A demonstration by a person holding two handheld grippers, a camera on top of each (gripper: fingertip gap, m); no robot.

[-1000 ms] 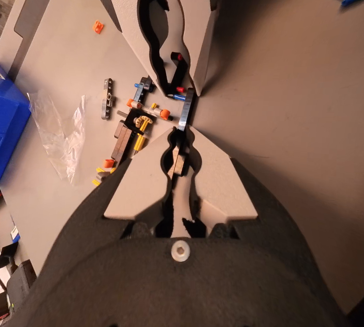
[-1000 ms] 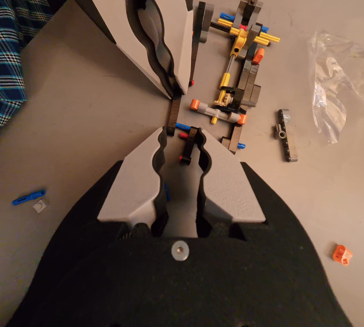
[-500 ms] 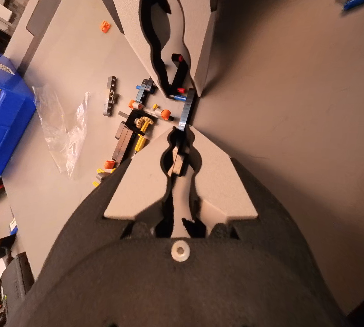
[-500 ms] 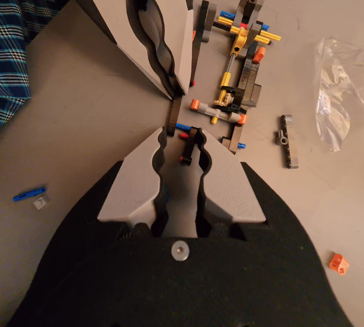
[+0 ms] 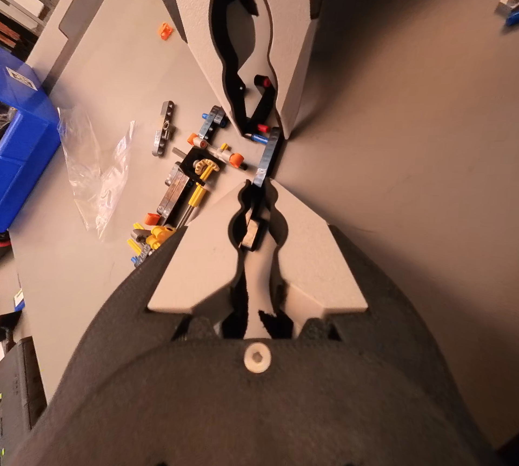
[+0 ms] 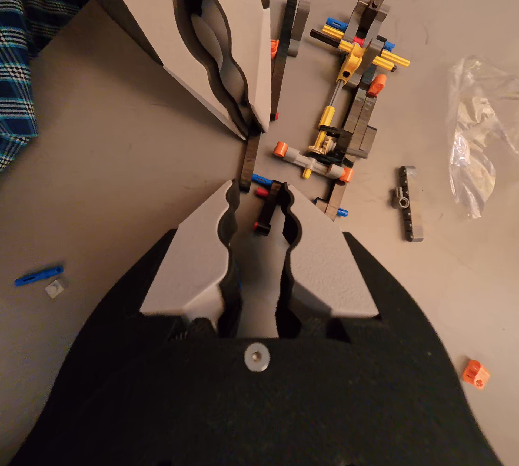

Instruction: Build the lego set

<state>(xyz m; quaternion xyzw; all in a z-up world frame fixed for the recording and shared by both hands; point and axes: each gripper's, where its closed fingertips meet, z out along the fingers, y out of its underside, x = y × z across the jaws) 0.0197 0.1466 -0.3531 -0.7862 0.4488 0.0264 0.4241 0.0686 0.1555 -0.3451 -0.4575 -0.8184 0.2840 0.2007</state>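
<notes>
The left gripper point(image 5: 257, 185) is clamped on a long black beam point(image 5: 267, 156) of the lego frame point(image 6: 341, 126) on the grey table point(image 6: 140, 199). The right gripper point(image 6: 259, 188), jaws parted, has a short black piece point(image 6: 268, 210) between its fingers, touching the right one, near the beam's end.

A plain grey desk point(image 6: 112, 171) carries the parts. Mid-desk lies the part-built lego frame point(image 6: 351, 121) of black and grey beams, yellow axles and orange bushes. Just beside it lies a loose grey beam point(image 6: 408, 203), then a crumpled clear bag point(image 6: 477, 137). An orange connector point(image 6: 475, 374) lies well apart from the frame. On the other side, a blue pin point(image 6: 38, 276) and a small grey plate point(image 6: 56, 288) lie close together. A blue bin point(image 5: 19, 143) stands at the desk edge beyond the bag.
</notes>
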